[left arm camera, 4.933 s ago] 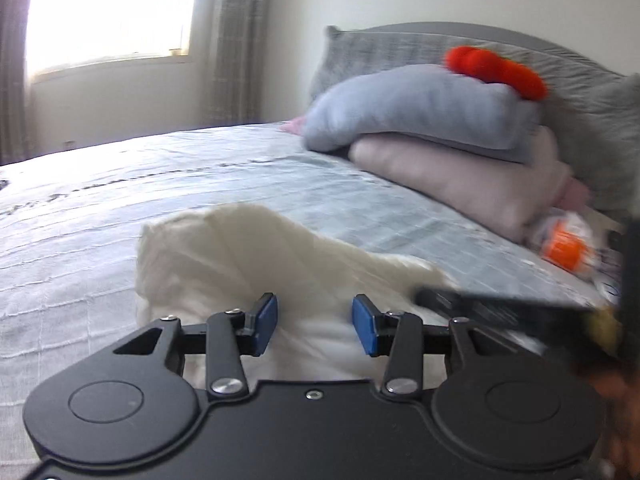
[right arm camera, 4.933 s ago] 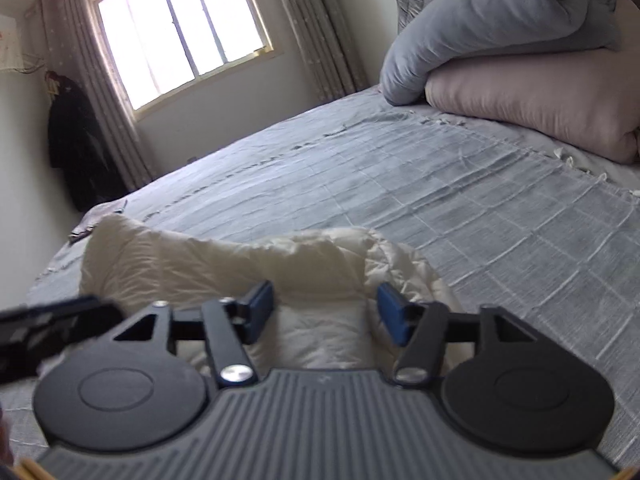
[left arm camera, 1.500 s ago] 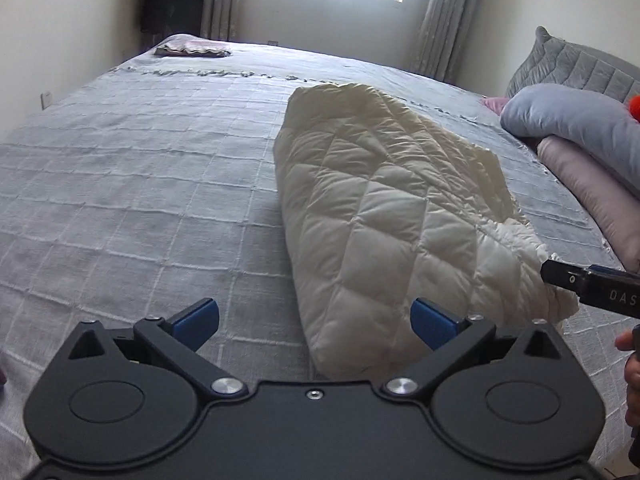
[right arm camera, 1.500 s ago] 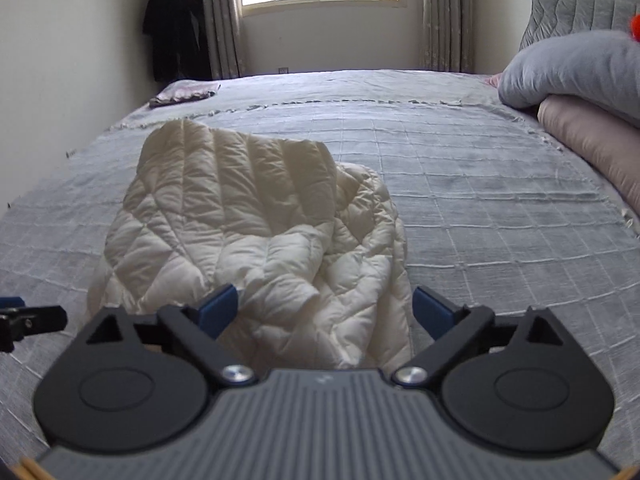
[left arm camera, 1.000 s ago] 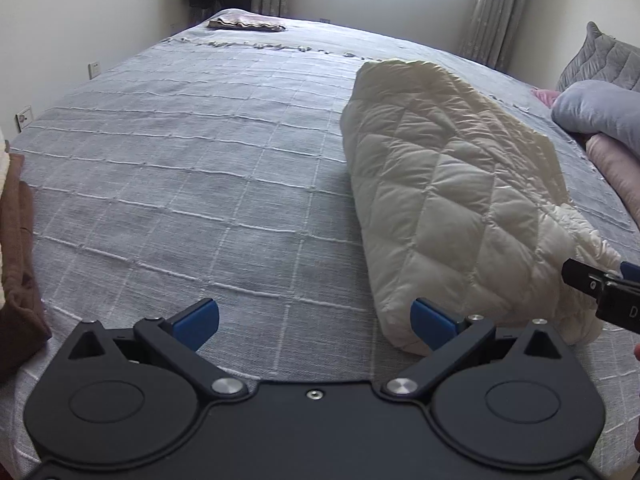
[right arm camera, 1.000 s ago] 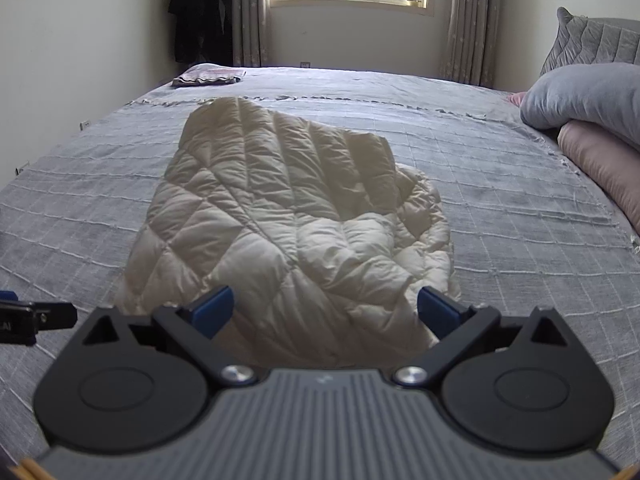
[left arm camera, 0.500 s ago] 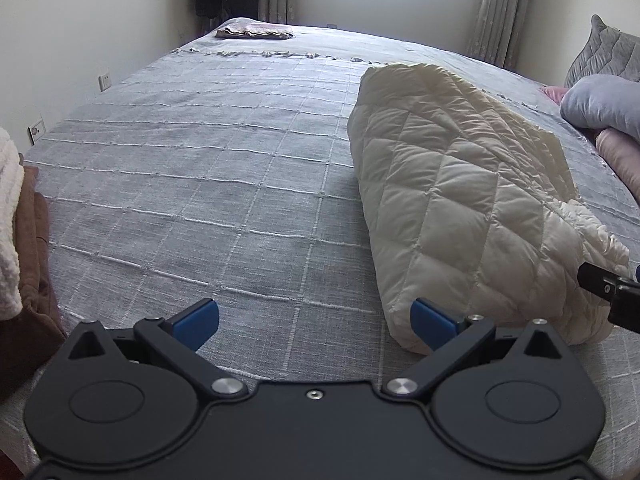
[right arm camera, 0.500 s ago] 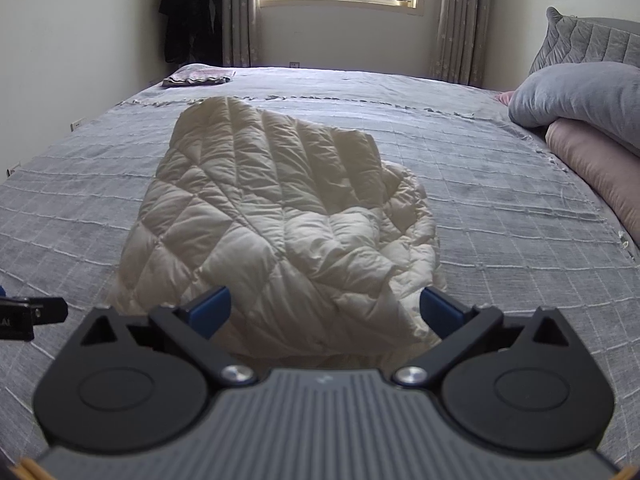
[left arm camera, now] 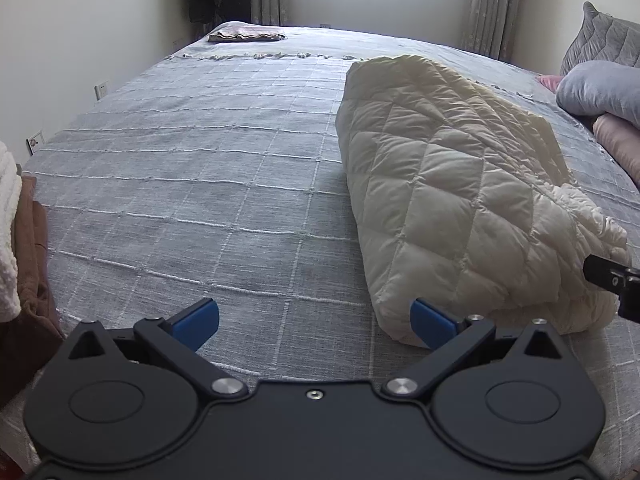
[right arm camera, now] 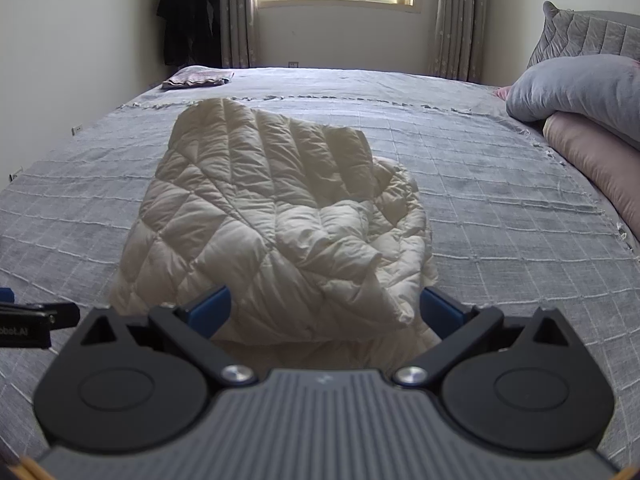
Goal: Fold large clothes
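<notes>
A cream quilted down jacket (left arm camera: 452,184) lies folded in a long bundle on the grey bed cover (left arm camera: 200,184). It also shows in the right wrist view (right arm camera: 272,216), straight ahead. My left gripper (left arm camera: 316,322) is open and empty above the cover, with the jacket's near corner by its right finger. My right gripper (right arm camera: 326,308) is open and empty just short of the jacket's near end. The right gripper's tip shows at the left wrist view's right edge (left arm camera: 612,276).
A grey pillow (right arm camera: 580,88) on a pink one (right arm camera: 600,156) lies at the right by the headboard. A small folded cloth (right arm camera: 198,78) lies at the bed's far corner. Brown and white clothes (left arm camera: 20,248) lie at the near left edge.
Both grippers let go of the jacket and drew back from it; their jaws opened wide. Over the last half second the views have shifted only slightly.
</notes>
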`<action>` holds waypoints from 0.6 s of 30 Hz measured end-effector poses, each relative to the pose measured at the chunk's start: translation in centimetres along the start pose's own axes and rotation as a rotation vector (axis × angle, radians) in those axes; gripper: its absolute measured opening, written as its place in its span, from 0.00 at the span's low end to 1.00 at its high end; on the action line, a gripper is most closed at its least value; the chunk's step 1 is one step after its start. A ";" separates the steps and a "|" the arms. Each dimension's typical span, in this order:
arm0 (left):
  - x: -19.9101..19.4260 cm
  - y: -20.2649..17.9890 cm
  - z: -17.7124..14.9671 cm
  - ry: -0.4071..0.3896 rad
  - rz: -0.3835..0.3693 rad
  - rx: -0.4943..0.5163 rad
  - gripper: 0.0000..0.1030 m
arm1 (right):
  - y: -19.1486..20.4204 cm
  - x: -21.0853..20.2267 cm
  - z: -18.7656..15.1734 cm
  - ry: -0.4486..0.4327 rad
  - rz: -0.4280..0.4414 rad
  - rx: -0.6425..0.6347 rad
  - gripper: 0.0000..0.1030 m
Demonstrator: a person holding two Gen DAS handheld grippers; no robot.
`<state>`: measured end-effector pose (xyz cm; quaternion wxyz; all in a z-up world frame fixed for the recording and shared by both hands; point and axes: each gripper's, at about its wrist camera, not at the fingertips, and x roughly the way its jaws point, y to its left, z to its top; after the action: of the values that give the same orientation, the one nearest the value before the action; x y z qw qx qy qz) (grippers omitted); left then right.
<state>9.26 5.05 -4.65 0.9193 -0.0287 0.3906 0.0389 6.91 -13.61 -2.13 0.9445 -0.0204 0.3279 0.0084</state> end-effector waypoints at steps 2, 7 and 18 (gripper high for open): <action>0.0 -0.1 0.0 -0.001 -0.002 0.003 1.00 | -0.1 0.2 -0.1 0.008 -0.008 0.002 0.99; -0.2 -0.4 -0.1 -0.003 -0.001 0.007 1.00 | -0.2 0.2 -0.1 0.006 -0.002 0.003 0.99; -0.3 -0.1 -0.1 -0.003 0.004 -0.001 1.00 | 0.5 0.2 -0.2 0.015 0.006 -0.012 0.99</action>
<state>8.99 4.88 -4.54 0.9198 -0.0283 0.3892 0.0409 6.95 -13.14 -2.40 0.9418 -0.0248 0.3351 0.0132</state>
